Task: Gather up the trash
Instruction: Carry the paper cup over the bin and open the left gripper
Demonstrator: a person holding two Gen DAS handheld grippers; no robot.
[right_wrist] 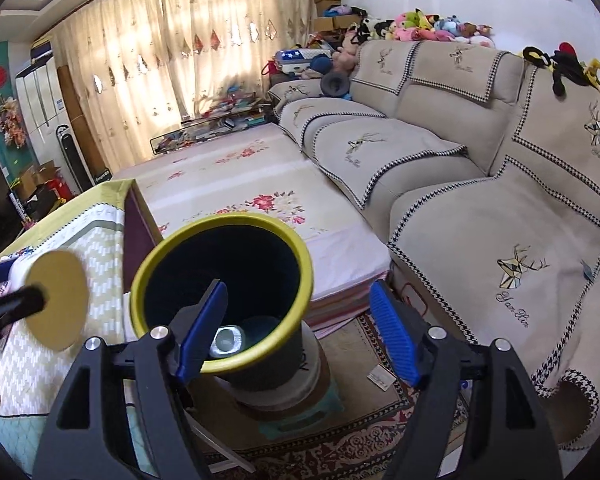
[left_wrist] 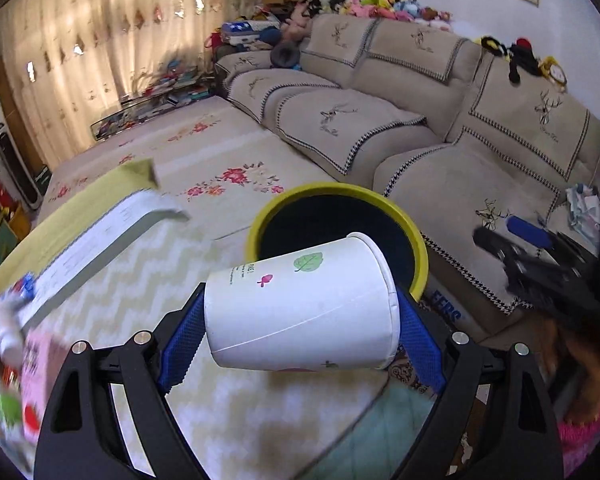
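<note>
Between the blue pads of the left gripper (left_wrist: 300, 316) a white paper cup (left_wrist: 300, 304) is clamped on its side, just short of the yellow-rimmed bin (left_wrist: 418, 248) beyond the table's (left_wrist: 220, 412) edge. The right gripper (right_wrist: 298, 328) hangs empty, jaws apart, above the bin. Released early, the cup would likely strike the rim and roll to the rug (right_wrist: 340, 452).

Left gripper (left_wrist: 300, 320) jaws clamped; right gripper (right_wrist: 300, 328) jaws apart.
</note>
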